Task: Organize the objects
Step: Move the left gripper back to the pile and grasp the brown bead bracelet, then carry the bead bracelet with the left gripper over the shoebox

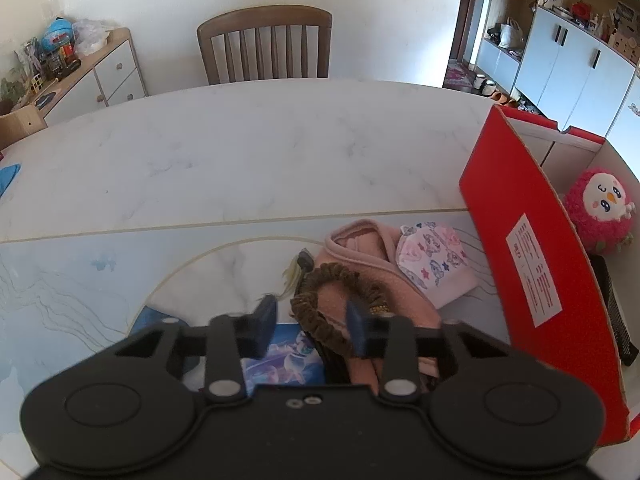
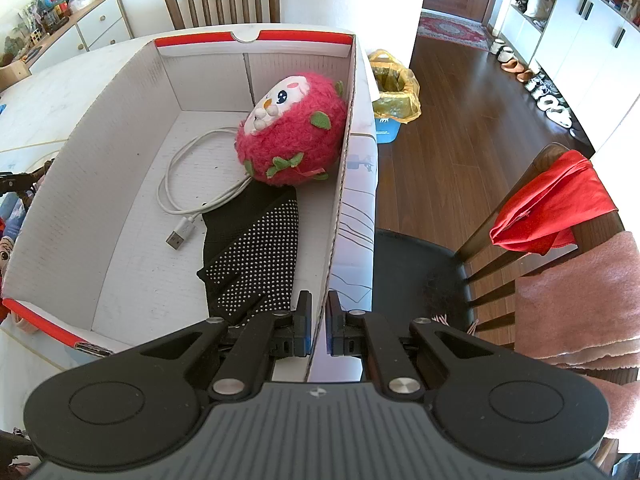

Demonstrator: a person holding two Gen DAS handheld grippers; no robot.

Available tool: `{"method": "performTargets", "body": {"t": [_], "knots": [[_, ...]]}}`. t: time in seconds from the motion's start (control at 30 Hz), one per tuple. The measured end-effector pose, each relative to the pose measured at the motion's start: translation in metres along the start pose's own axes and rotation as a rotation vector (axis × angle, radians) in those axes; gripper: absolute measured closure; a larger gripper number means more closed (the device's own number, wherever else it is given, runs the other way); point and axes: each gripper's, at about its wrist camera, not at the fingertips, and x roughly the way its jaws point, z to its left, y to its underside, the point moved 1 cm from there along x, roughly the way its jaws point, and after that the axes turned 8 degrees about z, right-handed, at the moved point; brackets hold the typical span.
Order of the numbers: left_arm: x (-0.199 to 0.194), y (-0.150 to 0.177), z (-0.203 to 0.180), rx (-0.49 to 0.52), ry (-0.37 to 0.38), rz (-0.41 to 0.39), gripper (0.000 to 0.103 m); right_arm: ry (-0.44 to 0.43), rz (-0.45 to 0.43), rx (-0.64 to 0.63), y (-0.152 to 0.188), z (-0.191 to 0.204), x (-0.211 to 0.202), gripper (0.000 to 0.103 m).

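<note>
A red-and-white cardboard box [image 2: 132,184] stands on the marble table; its red outer wall [image 1: 520,240] shows in the left wrist view. Inside lie a pink plush toy [image 2: 294,128], a white USB cable [image 2: 180,184] and a black dotted glove [image 2: 256,256]. My right gripper [image 2: 318,324] is shut on the box's right wall [image 2: 340,200]. My left gripper [image 1: 312,330] is open above a brown scrunchie [image 1: 336,304] lying on a pink garment [image 1: 360,264]. A white patterned cloth [image 1: 434,264] lies beside them, and a blue picture card [image 1: 280,364] sits under the left finger.
A wooden chair [image 1: 266,46] stands behind the table [image 1: 240,152]. Another chair with red and pink cloths [image 2: 560,240] stands to the right of the box. A bin with a yellow bag [image 2: 394,92] is on the wooden floor. Cabinets line the walls.
</note>
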Motion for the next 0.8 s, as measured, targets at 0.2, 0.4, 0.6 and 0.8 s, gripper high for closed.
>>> {"method": "performTargets", "body": {"t": [0.2, 0.4, 0.6, 0.8], "knots": [[-0.005, 0.0, -0.006, 0.025, -0.004, -0.002, 0.096, -0.002, 0.0, 0.001, 0.0, 0.0, 0.0, 0.097], [-0.022, -0.003, -0.017, 0.077, 0.034, -0.014, 0.098, -0.002, -0.001, 0.001, 0.0, 0.0, 0.0, 0.097], [-0.052, -0.012, -0.019, 0.073, 0.079, -0.064, 0.099, -0.005, -0.005, 0.007, 0.0, -0.001, 0.001, 0.097], [-0.084, -0.023, -0.031, 0.109, 0.15, -0.099, 0.099, -0.006, -0.006, 0.006, 0.0, -0.001, 0.001, 0.097]]}}
